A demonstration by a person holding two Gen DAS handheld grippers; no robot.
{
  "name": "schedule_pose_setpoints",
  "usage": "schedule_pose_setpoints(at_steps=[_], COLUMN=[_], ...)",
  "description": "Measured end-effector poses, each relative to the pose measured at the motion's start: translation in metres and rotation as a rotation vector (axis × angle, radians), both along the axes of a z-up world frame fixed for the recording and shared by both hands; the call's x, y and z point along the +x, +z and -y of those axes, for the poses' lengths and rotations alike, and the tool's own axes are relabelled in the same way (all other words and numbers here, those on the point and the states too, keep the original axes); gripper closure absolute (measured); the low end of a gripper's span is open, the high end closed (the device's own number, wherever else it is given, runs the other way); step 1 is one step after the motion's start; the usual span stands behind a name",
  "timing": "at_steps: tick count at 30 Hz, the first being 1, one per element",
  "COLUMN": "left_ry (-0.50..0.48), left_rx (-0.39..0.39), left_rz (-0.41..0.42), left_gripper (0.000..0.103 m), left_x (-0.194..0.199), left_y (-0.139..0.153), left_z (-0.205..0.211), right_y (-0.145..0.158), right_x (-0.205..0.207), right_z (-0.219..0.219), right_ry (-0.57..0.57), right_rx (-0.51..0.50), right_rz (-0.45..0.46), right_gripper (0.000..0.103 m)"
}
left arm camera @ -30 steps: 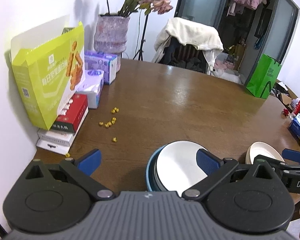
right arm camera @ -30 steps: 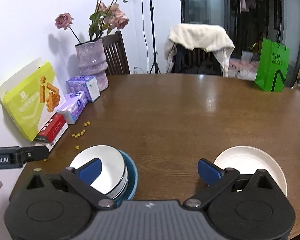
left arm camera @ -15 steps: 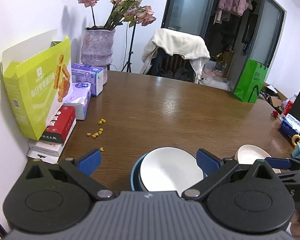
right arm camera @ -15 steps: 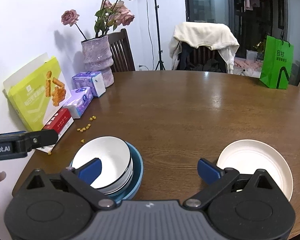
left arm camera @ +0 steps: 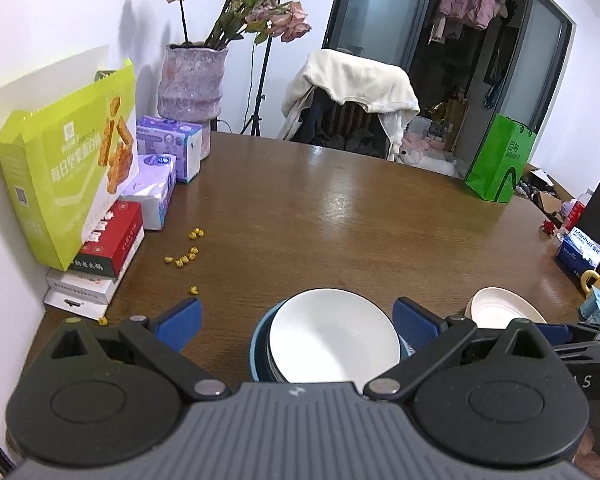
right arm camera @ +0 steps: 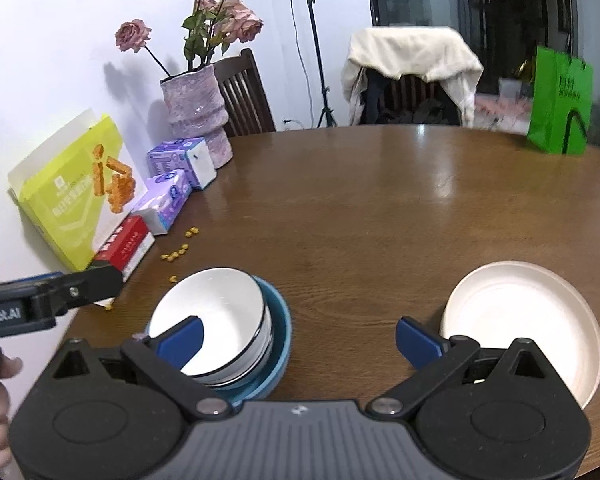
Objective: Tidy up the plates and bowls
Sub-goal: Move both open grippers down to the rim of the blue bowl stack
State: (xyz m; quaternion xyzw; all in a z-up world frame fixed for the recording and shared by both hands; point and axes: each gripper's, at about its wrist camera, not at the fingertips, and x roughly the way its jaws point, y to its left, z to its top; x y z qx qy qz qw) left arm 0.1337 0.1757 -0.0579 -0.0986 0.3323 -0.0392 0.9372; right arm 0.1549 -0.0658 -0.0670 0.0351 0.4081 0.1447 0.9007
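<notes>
A white bowl sits nested in a blue bowl at the near edge of the round wooden table. My left gripper hangs open just above and behind this stack, empty. In the right wrist view the same white bowl rests inside the blue bowl, and a cream plate lies alone to the right. My right gripper is open and empty, over bare table between the stack and the plate. The cream plate also shows beyond the left gripper's right finger.
Along the wall stand a green snack box, tissue packs, a red box and a flower vase. Yellow crumbs lie near them. A green bag stands at the far edge; a yellow mug sits at right.
Both grippers have drawn back and risen a little, so the bowl stack and plate sit further ahead in view. Both stay open. The bowls and plate have not moved.
</notes>
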Motion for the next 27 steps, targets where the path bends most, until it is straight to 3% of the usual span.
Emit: schedule_pose_setpoints(at_steps=[9, 15, 20, 23, 27], left_ry=[0.003, -0.005, -0.036, -0.029, -0.031], left_rx=[-0.009, -0.073, -0.045, -0.076, -0.061], left_rz=[-0.023, -0.060, -0.019, -0.030, -0.043], left_gripper=[0.000, 0.000, 0.000, 0.000, 0.000], left_x=[0.012, 0.029, 0.042, 0.044, 0.044], left_y=[-0.004, 0.000, 0.006, 0.002, -0.002], left_z=[-0.002, -0.007, 0.005, 0.005, 0.004], right_y=[-0.009, -0.011, -0.003, -0.005, -0.004], right_x=[0.010, 0.019, 0.016, 0.016, 0.016], right_z=[0.003, 0.004, 0.019, 0.027, 0.024], right_ry=[-0.011, -0.033, -0.087, -0.127, -0.115], right_rx=[0.022, 0.015, 0.035, 0.025, 0.013], right_rz=[-0.037, -0.053, -0.011, -0.035, -0.032], right_gripper=[0.000, 0.000, 0.000, 0.000, 0.000])
